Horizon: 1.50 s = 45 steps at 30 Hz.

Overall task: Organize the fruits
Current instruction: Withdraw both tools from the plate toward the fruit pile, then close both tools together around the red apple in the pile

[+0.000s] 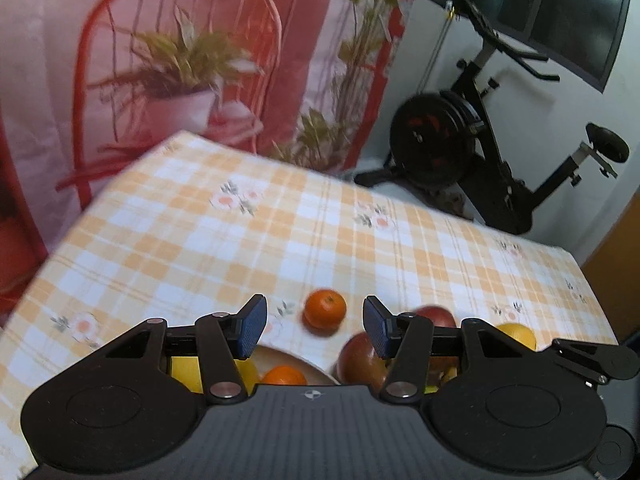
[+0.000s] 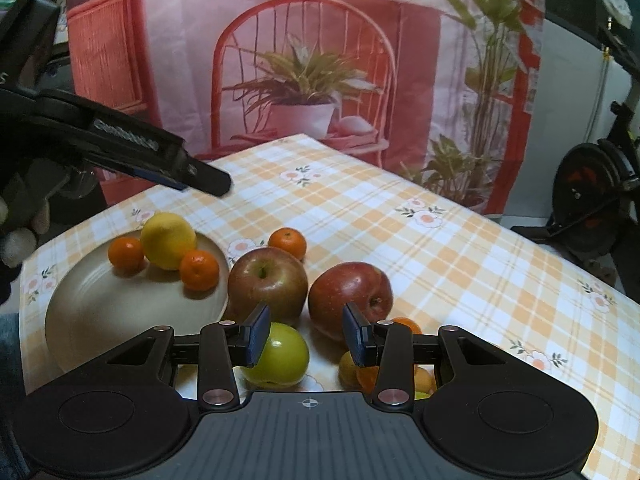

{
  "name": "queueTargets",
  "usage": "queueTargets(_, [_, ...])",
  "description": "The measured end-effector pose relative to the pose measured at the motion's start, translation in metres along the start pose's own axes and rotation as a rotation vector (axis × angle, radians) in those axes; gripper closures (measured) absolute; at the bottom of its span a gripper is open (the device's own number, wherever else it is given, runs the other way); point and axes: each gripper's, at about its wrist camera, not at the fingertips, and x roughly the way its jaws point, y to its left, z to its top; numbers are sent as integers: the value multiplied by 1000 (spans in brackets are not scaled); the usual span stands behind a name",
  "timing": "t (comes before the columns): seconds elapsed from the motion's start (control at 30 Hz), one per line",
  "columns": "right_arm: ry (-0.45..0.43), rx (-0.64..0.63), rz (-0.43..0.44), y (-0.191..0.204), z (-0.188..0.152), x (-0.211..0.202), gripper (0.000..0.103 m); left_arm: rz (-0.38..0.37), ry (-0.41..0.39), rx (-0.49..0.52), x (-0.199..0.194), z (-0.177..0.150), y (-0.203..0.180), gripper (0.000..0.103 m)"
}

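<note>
- Checked yellow-and-white cloth covers the table (image 2: 400, 240); behind it hangs a printed backdrop of a red chair and potted plants, and an exercise bike (image 1: 480, 152) stands off to the side.
- On my left side of the cloth sits a beige plate (image 2: 100, 312). It already holds a lemon (image 2: 168, 240) and two mandarins (image 2: 199, 270), so I judge the sorting to be partly done.
- Loose fruit lies beside the plate: two red apples (image 2: 267, 284), a third mandarin (image 2: 288, 242) beyond them, a green apple (image 2: 280, 356) close under my right claw, and a few small orange and yellowish pieces half hidden by that claw's body.
- My right gripper (image 2: 306, 336) stands parted and empty. The green apple sits low between the pads, pressed toward the left one, though whether that pad touches it I cannot tell.
- My left gripper (image 1: 314, 328) is also parted, holding nothing. In its own view the loose mandarin (image 1: 325, 308) shows in the gap between the pads, farther out on the cloth.
- From the right wrist view, the left claw hangs above the plate's far edge, well apart from the fruit below it.
- What matters next, as I judge it: the green apple lies just ahead of and below the right claw, with the plate to its left. The right hand is the nearer one, and the apple is round, so no axis needs matching.
</note>
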Motion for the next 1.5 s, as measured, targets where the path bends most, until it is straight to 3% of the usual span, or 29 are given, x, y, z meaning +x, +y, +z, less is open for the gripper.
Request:
queueTargets(0.77, [87, 14, 40, 13, 2, 35, 66, -180, 116, 8, 40, -3, 0, 49])
queueTargets(1.1, [105, 23, 49, 12, 2, 43, 63, -197, 157, 27, 46, -10, -1, 59])
queueTargets(1.5, [98, 18, 60, 14, 6, 51, 59, -239, 163, -10, 56, -11, 5, 59])
